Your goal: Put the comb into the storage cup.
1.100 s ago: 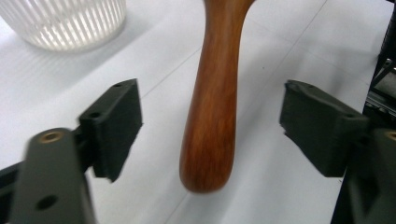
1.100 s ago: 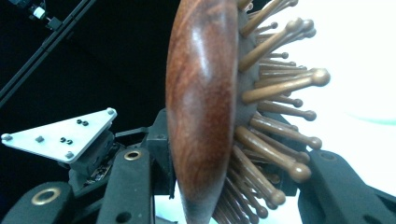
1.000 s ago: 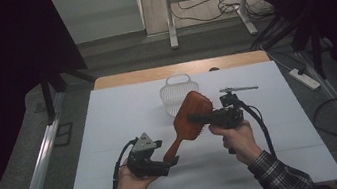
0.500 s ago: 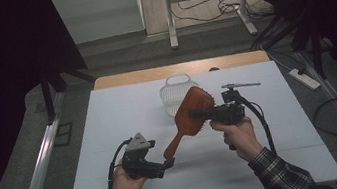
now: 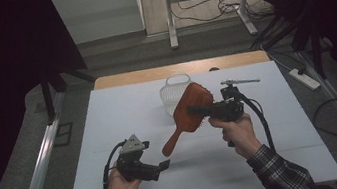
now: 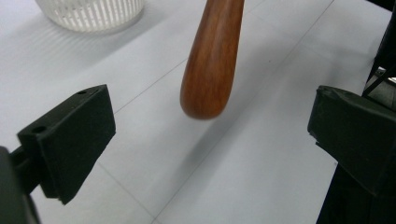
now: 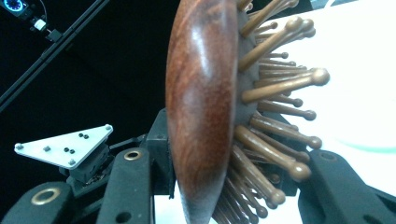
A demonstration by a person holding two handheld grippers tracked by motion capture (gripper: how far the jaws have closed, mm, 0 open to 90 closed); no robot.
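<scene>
Left gripper view puts the left gripper [image 6: 210, 140] nearest, its fingers [image 6: 70, 140] having just been opening and now wide, nothing between them; the hairbrush [image 5: 190, 112] handle tip hangs just ahead, above the desk [image 5: 124, 116]. Farther on, the right gripper [image 5: 212, 109] clamps the brush head, holding it in the air. I judge the handover done: draw the left hand back without knocking the handle. Beyond stands a white basket [image 5: 171, 94].

a white slatted basket [image 5: 175, 95] stands on the white table [image 5: 111, 133].
</scene>
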